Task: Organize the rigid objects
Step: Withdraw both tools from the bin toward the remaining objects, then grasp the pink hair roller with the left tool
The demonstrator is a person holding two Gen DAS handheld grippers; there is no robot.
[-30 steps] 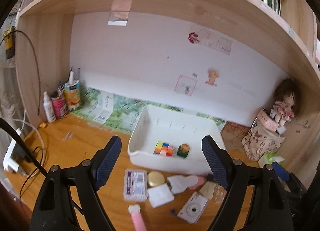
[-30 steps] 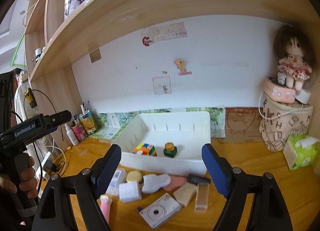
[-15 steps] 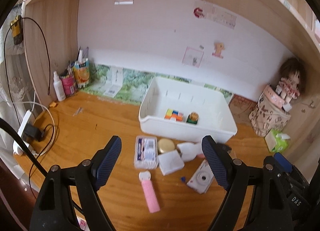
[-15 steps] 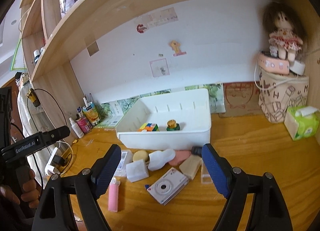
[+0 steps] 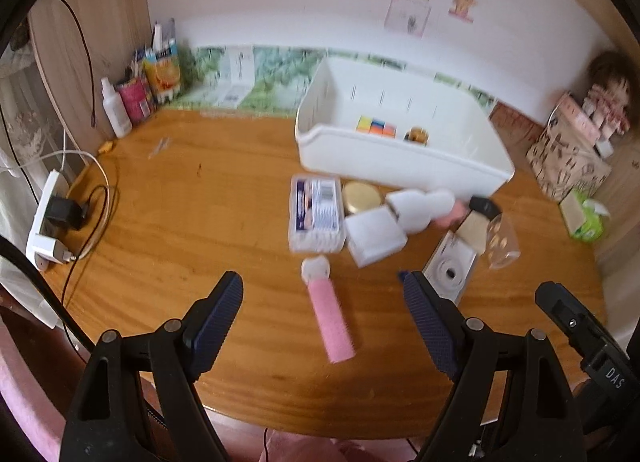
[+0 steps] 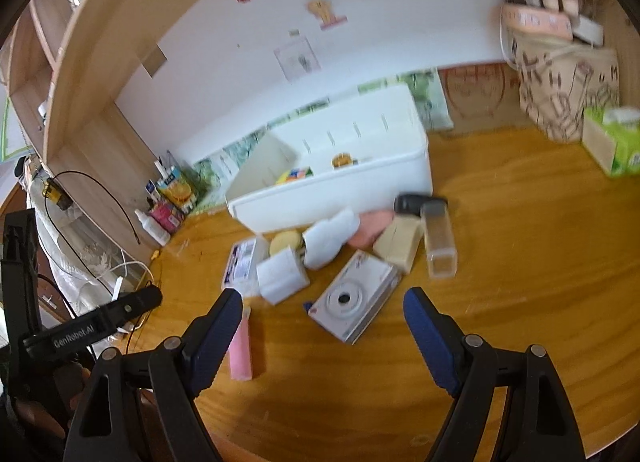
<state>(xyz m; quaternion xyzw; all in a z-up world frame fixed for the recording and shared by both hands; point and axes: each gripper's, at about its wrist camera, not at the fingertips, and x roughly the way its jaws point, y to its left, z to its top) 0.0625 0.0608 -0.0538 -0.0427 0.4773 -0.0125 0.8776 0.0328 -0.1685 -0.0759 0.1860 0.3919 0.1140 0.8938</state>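
Both frames are blurred. Left gripper (image 5: 323, 296), bottom centre, gapes wide and empty above a pink tube (image 5: 330, 320). Right gripper (image 6: 323, 310) likewise open, empty, over a camera (image 6: 354, 302). Clutter lies mid-frame before the white bin (image 5: 404, 166); its cube (image 5: 376, 127) is half hidden by the rim.

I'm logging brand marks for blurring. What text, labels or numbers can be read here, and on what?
"GenRobot.AI": on the left hand-held gripper, seen from the right wrist.
"DAS": on the right hand-held gripper, seen from the left wrist.
Swab box label, wall stickers, carton: too blurred to read.
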